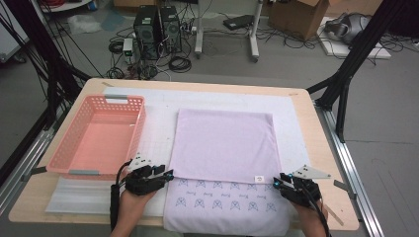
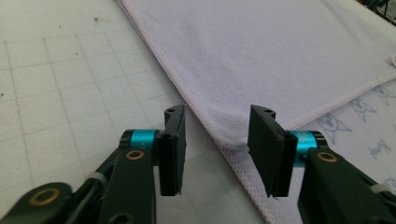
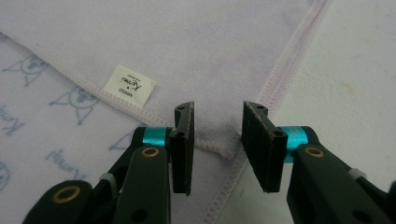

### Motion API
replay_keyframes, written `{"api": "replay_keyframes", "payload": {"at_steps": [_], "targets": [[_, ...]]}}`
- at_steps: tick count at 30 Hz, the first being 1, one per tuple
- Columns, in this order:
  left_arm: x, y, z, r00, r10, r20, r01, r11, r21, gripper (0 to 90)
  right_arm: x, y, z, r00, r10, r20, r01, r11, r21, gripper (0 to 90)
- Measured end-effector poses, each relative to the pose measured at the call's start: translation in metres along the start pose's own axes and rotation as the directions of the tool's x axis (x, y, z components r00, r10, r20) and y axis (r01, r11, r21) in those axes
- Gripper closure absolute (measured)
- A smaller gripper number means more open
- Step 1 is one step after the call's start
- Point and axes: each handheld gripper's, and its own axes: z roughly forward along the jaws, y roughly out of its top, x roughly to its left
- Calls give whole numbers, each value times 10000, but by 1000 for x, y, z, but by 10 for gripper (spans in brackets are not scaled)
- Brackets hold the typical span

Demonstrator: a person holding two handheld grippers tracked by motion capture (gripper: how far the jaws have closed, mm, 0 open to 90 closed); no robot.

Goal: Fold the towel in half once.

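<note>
A lilac towel (image 1: 225,143) lies on the table, folded so its upper layer ends short of the printed lower layer (image 1: 225,200) near me. My left gripper (image 1: 170,174) sits at the upper layer's near left corner. In the left gripper view that corner (image 2: 224,140) lies between the jaws of the left gripper (image 2: 217,149), which stand apart without pressing it. My right gripper (image 1: 276,183) is at the near right corner. The right gripper (image 3: 217,144) straddles the folded corner's hem (image 3: 219,149), jaws apart. A small white label (image 3: 130,86) sits on the hem just left of it.
A pink plastic basket (image 1: 140,126) stands at the left of the table, with nothing in it. A white gridded mat (image 1: 158,123) covers the tabletop under the towel. Black frame legs, cables and computers stand on the floor beyond the far edge.
</note>
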Motion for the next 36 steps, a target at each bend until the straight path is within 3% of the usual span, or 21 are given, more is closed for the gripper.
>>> {"api": "replay_keyframes", "payload": {"at_steps": [3,8,10,13,20,28,36], "targets": [[-2,0,3,9999,149,-64,-146,9989,451,751,-1,-2,-1,9999,95,-53,-95,9999,-52,676],[-6,0,3,9993,362,-58,-358,9982,486,836,-1,-4,-2,9997,249,-15,-249,9997,-28,716],[-8,0,3,9989,453,-81,-449,9979,457,858,-1,-4,-2,9997,251,83,-251,9997,25,775],[-8,-1,3,9987,496,-125,-491,9980,403,869,-1,-4,-3,9997,260,45,-261,9996,118,841],[-10,0,-2,9991,411,-65,-411,9992,9,877,-1,-4,-4,9999,122,17,-122,9999,-42,865],[-10,2,-14,9988,-97,484,117,9990,-421,879,-1,-4,-14,9997,234,-53,-236,9988,-418,865],[-20,-9,-30,9951,-195,966,246,9984,-519,880,6,-12,-32,9997,135,-179,-143,9989,-441,866]]}}
